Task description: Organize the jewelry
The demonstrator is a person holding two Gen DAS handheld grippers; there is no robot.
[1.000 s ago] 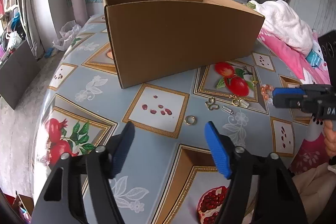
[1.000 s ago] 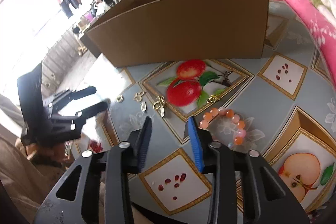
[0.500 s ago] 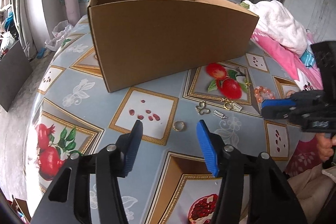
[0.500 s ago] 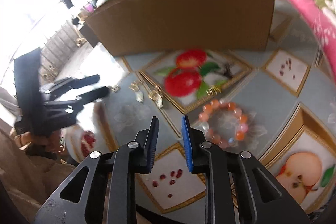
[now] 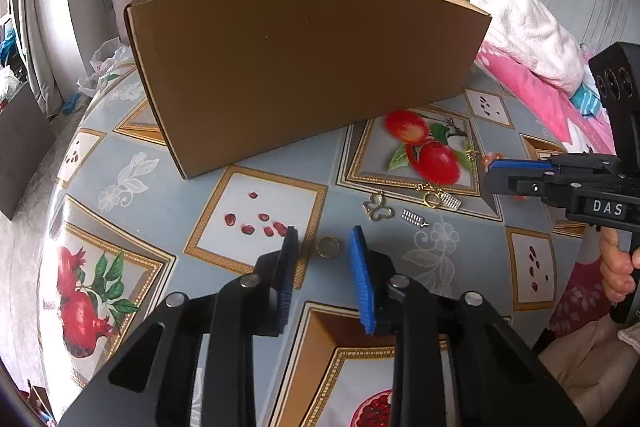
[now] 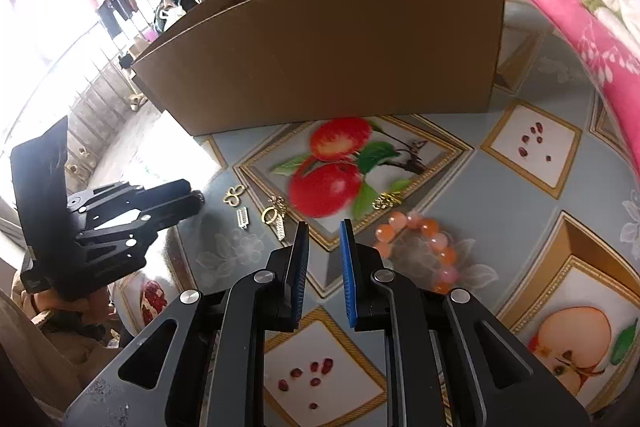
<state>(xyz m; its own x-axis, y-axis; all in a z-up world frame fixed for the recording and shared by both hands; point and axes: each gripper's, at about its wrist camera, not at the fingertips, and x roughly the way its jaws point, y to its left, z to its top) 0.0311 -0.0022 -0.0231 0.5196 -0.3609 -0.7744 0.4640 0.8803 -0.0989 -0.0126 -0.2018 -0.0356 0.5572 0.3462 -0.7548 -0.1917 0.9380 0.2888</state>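
A small gold ring (image 5: pixel 329 247) lies on the patterned tablecloth between the tips of my left gripper (image 5: pixel 323 239). Its jaws are closing, with a gap still showing on each side of the ring. Beyond it lie a gold butterfly-shaped piece (image 5: pixel 376 207), a little silver bar (image 5: pixel 414 218) and a gold hoop with a bar (image 5: pixel 438 198). An orange bead bracelet (image 6: pixel 424 243) rests just right of my right gripper (image 6: pixel 324 227), whose blue pads stand a narrow gap apart with nothing between them. A small gold charm (image 6: pixel 386 202) sits past the bracelet.
A large open cardboard box (image 5: pixel 304 67) stands across the table behind the jewelry. A pink blanket (image 6: pixel 580 39) and white towel (image 5: pixel 528 27) lie at the right. The right gripper (image 5: pixel 490 175) reaches in from the right, close to the jewelry cluster.
The left jaws have narrowed a lot and now bracket the gold ring, which sits nearer the fingertips. The right jaws have narrowed too, staying beside the bracelet.
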